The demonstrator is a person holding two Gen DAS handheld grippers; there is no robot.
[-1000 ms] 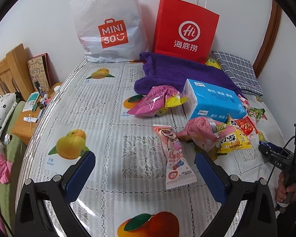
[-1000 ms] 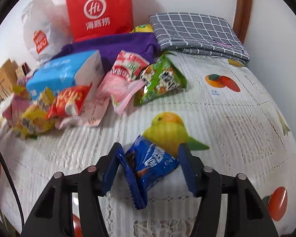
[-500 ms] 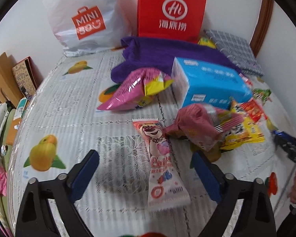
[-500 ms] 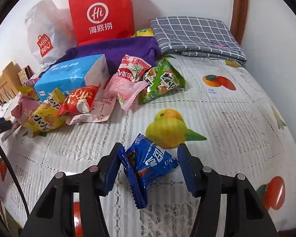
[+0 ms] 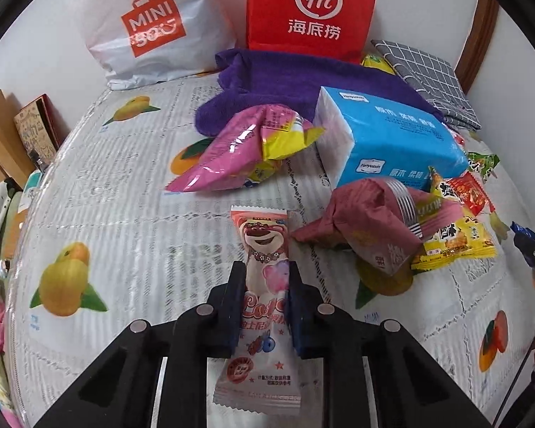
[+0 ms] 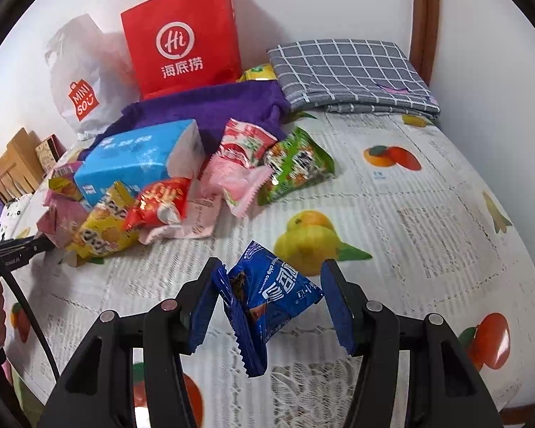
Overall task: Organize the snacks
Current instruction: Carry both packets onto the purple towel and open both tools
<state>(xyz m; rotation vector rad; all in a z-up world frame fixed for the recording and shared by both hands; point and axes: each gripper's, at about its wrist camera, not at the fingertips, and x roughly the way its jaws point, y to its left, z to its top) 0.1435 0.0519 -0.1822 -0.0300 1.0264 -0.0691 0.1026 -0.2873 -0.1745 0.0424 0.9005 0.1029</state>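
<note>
Left gripper (image 5: 264, 285) just closed, clenched on pink bear candy packet (image 5: 262, 249) — right gripper (image 6: 271, 285) pinching blue cookie packet (image 6: 267, 296) above the bed (image 6: 428, 232)

left gripper (image 5: 264, 278) just closed, clamping bear snack packet (image 5: 262, 285)

Your left gripper (image 5: 264, 280) has just been closing and now pinches the pink snack packet (image 5: 262, 292) between its pads (angled steeply down). Your right gripper (image 6: 273, 290) clamps the blue cookie packet (image 6: 271, 294), lifted off the cloth.
</note>
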